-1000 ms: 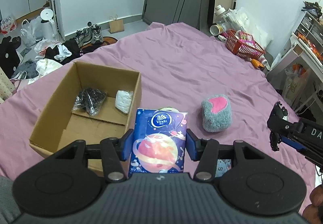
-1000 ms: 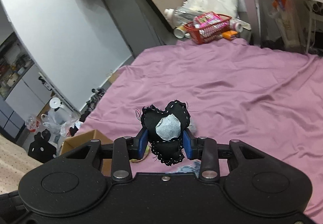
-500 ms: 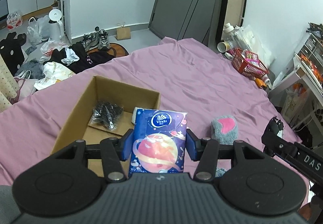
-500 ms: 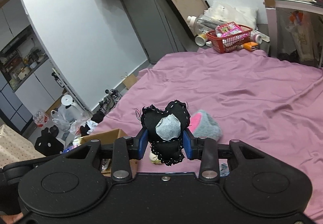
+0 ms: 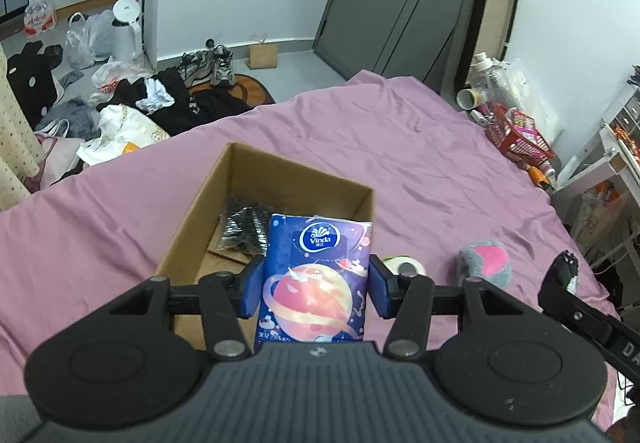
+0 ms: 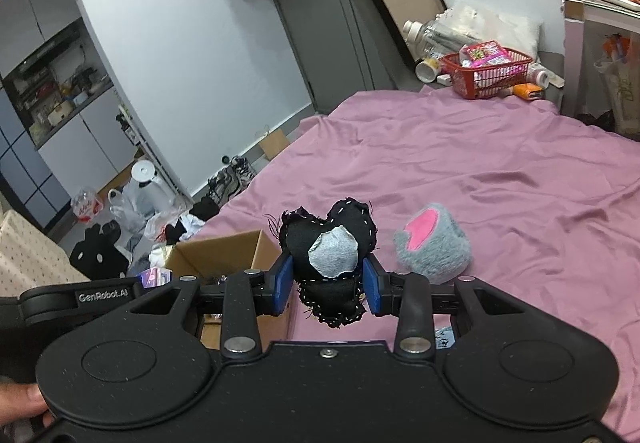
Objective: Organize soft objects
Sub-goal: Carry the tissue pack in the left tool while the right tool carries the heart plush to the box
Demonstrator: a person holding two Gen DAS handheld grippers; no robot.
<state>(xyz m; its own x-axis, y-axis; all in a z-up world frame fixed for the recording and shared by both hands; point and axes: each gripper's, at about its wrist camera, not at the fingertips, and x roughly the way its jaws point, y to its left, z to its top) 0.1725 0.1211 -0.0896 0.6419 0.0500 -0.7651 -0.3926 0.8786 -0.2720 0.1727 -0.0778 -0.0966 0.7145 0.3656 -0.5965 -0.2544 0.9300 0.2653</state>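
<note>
Tissue pack (image 5: 316,279) in left claw (image 5: 316,285)

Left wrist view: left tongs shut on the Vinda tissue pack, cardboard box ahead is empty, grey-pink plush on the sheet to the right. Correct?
Not quite: the cardboard box is not empty. The left wrist view shows a black bundle in clear wrap lying inside it. The rest holds: the left tongs are shut on the Vinda tissue pack, and the grey-pink plush lies on the sheet to the right.
</note>
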